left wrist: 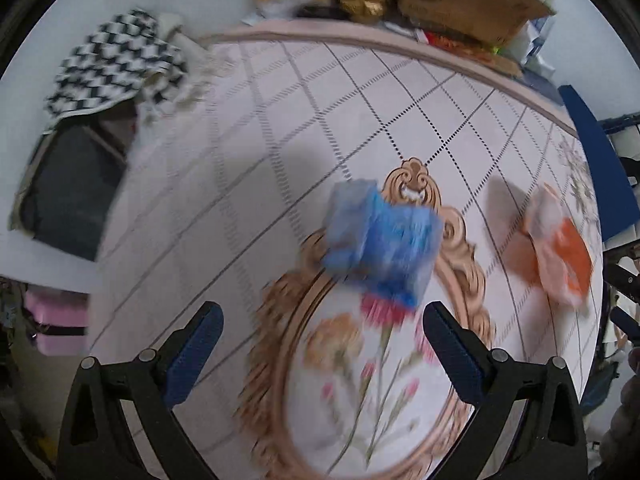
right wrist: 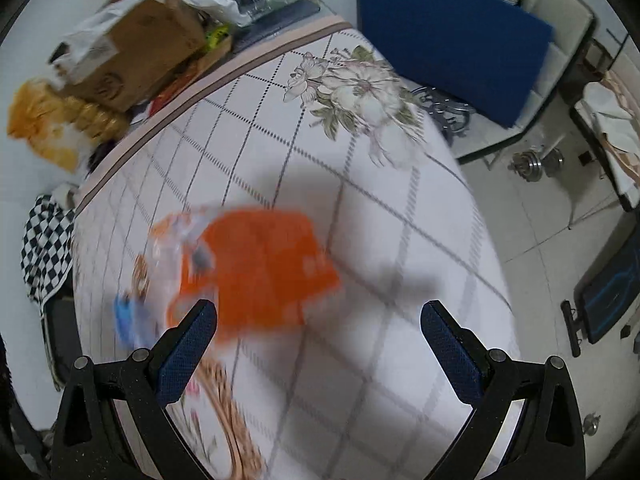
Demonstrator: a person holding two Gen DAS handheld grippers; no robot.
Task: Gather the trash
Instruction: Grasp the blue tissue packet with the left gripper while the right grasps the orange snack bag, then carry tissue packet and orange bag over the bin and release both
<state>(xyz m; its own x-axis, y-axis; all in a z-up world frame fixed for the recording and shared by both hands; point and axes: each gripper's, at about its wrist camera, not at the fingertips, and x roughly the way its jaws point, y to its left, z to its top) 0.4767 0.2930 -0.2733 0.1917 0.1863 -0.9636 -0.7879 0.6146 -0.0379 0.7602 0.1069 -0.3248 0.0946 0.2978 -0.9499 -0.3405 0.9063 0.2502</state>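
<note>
Table (left wrist: 248,184): I see a large surface under a white cloth with a dotted grid, a tan border, an ornate floral medallion near its middle and a pale flower print at one corner. It fills both wrist views.

Blue chair (right wrist: 448,32): padded back, standing just beside the table's far corner in my right view.

Cardboard box (left wrist: 468,4): brown, at the table's far edge among loose clutter, with a yellow bag (right wrist: 40,128) near it.

Black-and-white patterned cloth (left wrist: 116,60): draped off the table's edge, at the left of both views.

Orange wrapper (right wrist: 260,268): crumpled plastic, part clear, lying on the cloth directly ahead of my right gripper (right wrist: 318,330); blurred. Its left finger overlaps the wrapper's lower edge in view; I cannot tell whether they touch.

Blue wrapper (left wrist: 380,240): crumpled, lying on the medallion's upper rim, ahead of my left gripper (left wrist: 322,330) and apart from it; the orange piece sits well to its right.

Left gripper: jaws spread wide, nothing between them.

Right gripper: jaws spread wide, nothing clamped.
</note>
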